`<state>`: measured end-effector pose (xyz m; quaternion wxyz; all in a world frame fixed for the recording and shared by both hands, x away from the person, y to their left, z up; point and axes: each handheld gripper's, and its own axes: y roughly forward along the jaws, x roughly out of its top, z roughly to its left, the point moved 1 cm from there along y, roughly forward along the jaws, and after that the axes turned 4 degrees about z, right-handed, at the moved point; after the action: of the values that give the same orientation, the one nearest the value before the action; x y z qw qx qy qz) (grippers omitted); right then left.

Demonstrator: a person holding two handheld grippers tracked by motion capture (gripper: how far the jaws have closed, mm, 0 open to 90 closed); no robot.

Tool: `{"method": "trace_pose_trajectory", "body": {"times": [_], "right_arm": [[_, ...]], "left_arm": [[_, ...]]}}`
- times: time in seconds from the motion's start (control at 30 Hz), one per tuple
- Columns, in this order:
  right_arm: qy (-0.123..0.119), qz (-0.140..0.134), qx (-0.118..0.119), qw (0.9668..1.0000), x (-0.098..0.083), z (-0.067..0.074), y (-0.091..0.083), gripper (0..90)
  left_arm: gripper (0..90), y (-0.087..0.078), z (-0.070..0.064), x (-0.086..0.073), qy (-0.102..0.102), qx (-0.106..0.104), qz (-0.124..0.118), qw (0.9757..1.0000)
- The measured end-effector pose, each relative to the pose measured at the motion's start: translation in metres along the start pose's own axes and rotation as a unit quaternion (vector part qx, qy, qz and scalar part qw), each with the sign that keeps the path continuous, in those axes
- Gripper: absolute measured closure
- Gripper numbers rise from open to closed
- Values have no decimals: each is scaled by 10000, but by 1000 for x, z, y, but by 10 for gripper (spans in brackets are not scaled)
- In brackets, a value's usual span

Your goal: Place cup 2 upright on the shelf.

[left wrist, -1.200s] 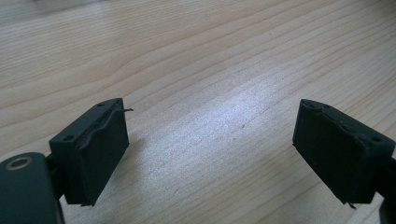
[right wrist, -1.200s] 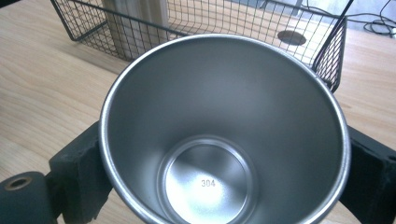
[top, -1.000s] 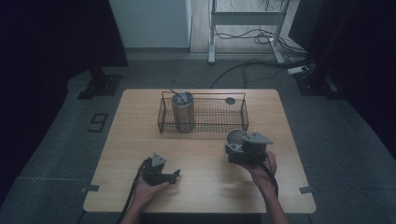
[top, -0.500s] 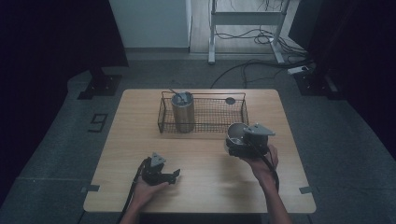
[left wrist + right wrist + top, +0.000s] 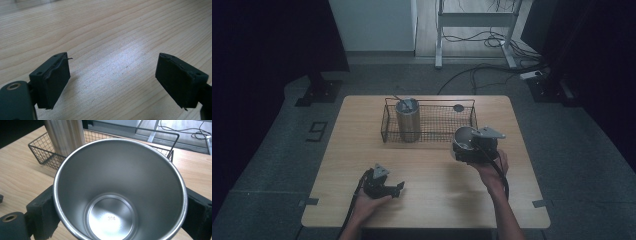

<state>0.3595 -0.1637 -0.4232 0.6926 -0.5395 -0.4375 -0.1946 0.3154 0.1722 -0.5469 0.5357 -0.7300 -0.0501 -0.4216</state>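
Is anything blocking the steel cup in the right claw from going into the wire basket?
Nothing visible blocks it. The right claw holds the steel cup just in front of the wire basket. A ribbed cup stands at the basket's left end; the wire floor to its right looks free.

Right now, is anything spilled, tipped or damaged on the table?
Nothing stands out. The steel cup in the right gripper is empty and undented, the ribbed tumbler stands upright in the wire basket, and the table is dry.
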Motion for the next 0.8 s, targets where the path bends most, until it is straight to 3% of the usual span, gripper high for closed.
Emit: {"method": "trace_pose_trajectory", "body": {"times": [0.8], "right_arm": [[-54,0,97,9999,42,-4,16,70]], "left_arm": [[124,0,2,-1,-24,8,20,10000]]}}
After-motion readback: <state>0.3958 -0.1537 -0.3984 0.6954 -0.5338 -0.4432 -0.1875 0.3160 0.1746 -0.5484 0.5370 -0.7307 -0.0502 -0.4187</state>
